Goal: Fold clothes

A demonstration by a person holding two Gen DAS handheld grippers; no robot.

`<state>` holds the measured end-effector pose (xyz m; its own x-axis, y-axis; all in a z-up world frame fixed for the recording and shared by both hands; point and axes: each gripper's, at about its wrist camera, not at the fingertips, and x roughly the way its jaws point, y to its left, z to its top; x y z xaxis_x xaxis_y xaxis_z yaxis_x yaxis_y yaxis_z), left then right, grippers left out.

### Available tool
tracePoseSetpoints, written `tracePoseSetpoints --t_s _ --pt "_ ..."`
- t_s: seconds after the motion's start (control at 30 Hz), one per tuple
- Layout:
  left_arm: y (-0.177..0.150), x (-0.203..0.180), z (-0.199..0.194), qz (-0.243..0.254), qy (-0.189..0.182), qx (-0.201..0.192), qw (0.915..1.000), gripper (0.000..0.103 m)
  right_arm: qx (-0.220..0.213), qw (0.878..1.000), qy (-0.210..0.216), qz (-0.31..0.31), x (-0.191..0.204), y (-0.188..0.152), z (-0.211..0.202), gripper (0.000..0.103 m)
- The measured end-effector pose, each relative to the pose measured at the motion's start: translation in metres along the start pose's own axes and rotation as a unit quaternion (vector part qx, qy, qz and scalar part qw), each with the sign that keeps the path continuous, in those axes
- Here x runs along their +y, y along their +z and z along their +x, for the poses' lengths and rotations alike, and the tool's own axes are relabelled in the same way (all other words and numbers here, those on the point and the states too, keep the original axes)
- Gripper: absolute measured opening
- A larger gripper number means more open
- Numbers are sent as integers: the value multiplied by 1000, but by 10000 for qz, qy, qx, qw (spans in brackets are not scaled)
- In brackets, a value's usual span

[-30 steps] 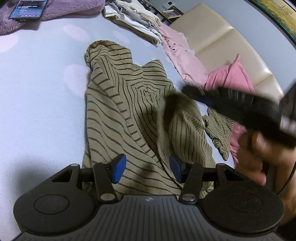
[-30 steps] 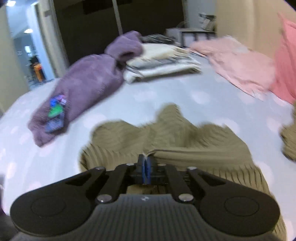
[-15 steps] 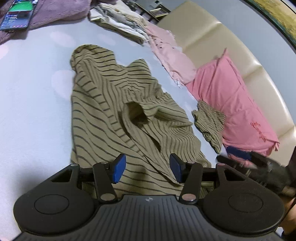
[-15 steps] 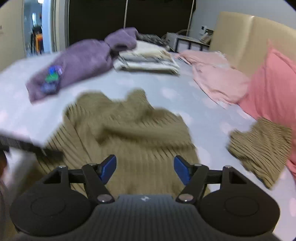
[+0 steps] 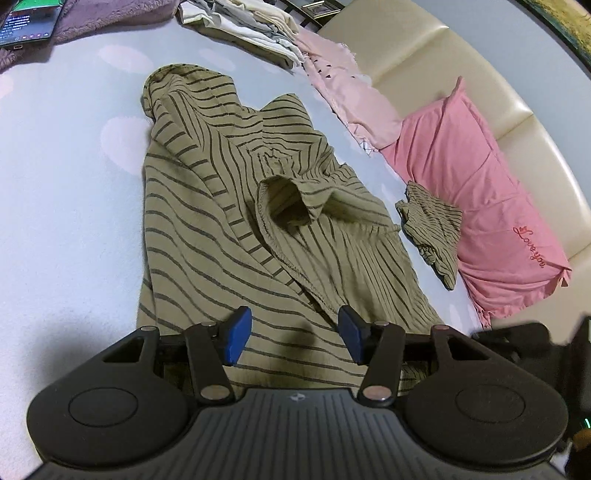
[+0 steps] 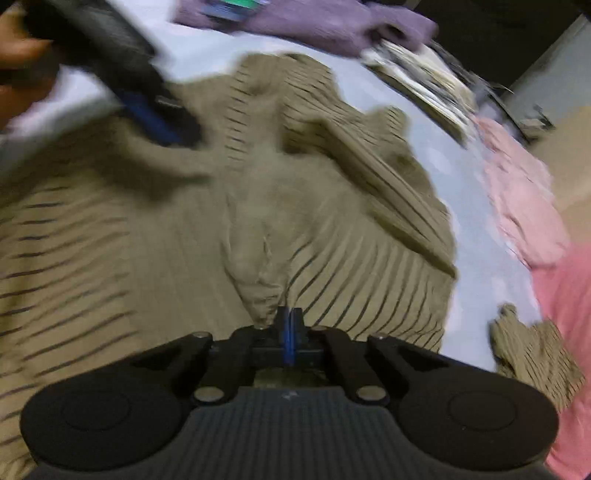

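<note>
An olive shirt with dark stripes (image 5: pixel 207 229) lies crumpled on the pale blue bed sheet (image 5: pixel 55 192), one sleeve opening gaping near its middle. My left gripper (image 5: pixel 293 338) hovers open over the shirt's near hem, with nothing between its blue pads. In the right wrist view, which is blurred, my right gripper (image 6: pixel 290 325) is shut on a bunched fold of the same shirt (image 6: pixel 332 229). The left gripper (image 6: pixel 147 107) and the hand holding it show at the upper left there. A dark part of the right gripper (image 5: pixel 532 339) shows at the left view's right edge.
A small striped olive piece (image 5: pixel 432 229) lies against a pink pillow (image 5: pixel 480 177) by the cream headboard (image 5: pixel 424 48). A pink garment (image 5: pixel 351 99), a folded stack (image 5: pixel 251 26) and a purple fleece carrying a phone (image 5: pixel 29 22) sit at the far end.
The right gripper, shut on cloth a second ago, opened, swung to the shirt's near right side and has shut on a fold. The left gripper stayed open over the hem.
</note>
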<state>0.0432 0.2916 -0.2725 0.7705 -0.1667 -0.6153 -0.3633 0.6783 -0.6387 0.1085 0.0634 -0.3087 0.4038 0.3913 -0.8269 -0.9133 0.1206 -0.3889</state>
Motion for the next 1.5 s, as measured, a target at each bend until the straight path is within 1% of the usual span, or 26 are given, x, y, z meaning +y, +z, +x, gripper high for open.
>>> tracePoseSetpoints --t_s 0.07,0.13,0.2,0.23,0.27,0.3,0.37,0.4,0.43,0.47,0.5,0.57,0.6,0.63,0.67,0.7,0.83,0.87,0.9,0.93,0.97,1.0,1.1,1.17,1.4,1.5 --pt "0 0 0 -12 -16 16 10000 49 132 9997 44 -182 8 -3 -8 1" --pt "-1 -2 0 29 -46 32 10000 49 286 9989 321 -174 9 -7 -11 7" --pt "-1 -2 -2 29 -56 22 10000 49 628 9940 889 -92 8 -10 -9 6" --pt "-1 -1 -3 18 -59 11 10000 49 675 9926 1003 -85 8 -11 -9 6" --pt "0 -1 -4 3 -52 4 10000 49 633 9930 992 -105 9 -12 -11 6" --pt "0 -1 -4 -13 -48 2 10000 49 479 9952 846 -84 8 -12 -14 7" --pt "0 0 -4 -28 -29 7 10000 49 -7 9995 324 40 4 -10 -23 23" --pt "0 -1 -4 -16 -33 17 10000 49 -220 9997 33 53 1 -9 -27 47" --pt "-1 -2 -4 1 -41 26 10000 49 -402 9988 -278 29 -1 -7 -30 56" --pt "-1 -3 -4 23 -50 41 10000 49 -505 9975 -488 -7 -2 -6 -31 56" --pt "-1 -4 -3 44 -59 56 10000 49 -511 9971 -567 -50 -3 -4 -29 56" --pt "-2 -5 -2 86 -66 84 9999 49 -389 9974 -581 -152 -3 -3 -18 56" --pt "-3 -5 -2 103 -65 97 9999 49 -278 9977 -583 -200 -1 -3 -11 49" --pt "-3 -4 -2 93 -55 105 9999 50 -97 9985 -508 -182 0 -4 -4 20" --pt "-3 -3 -1 82 -46 112 9999 49 112 9991 -386 -125 2 -4 3 0" --pt "-3 -2 -1 72 -36 120 9999 50 203 9995 -225 -91 4 -5 5 1" --pt "-2 0 1 56 -29 107 9999 50 151 9992 358 117 16 -14 -13 3" --pt "-3 1 2 65 -29 106 9999 50 119 9994 313 97 21 -18 -19 7" --pt "-3 0 4 96 -10 131 9999 50 45 9998 158 88 26 -21 -25 21" --pt "-4 0 6 128 7 153 9998 50 -40 9999 2 120 30 -25 -33 43" --pt "-5 -2 6 163 13 142 9998 50 -218 9993 -146 271 32 -28 -42 52" --pt "-5 -4 5 198 18 132 9997 50 -381 9976 -223 541 33 -33 -54 56" --pt "-7 -9 3 303 36 101 9995 50 -694 9875 -356 1370 36 -49 -91 56" --pt "-8 -13 2 373 47 80 9993 50 -782 9812 -510 1691 50 -60 -113 56" --pt "-25 -38 1 913 152 87 9957 50 -587 9633 -730 2515 117 -130 -181 58" --pt "-30 -50 -7 1109 218 -10 9936 50 -587 9533 -836 2842 144 -152 -203 61"
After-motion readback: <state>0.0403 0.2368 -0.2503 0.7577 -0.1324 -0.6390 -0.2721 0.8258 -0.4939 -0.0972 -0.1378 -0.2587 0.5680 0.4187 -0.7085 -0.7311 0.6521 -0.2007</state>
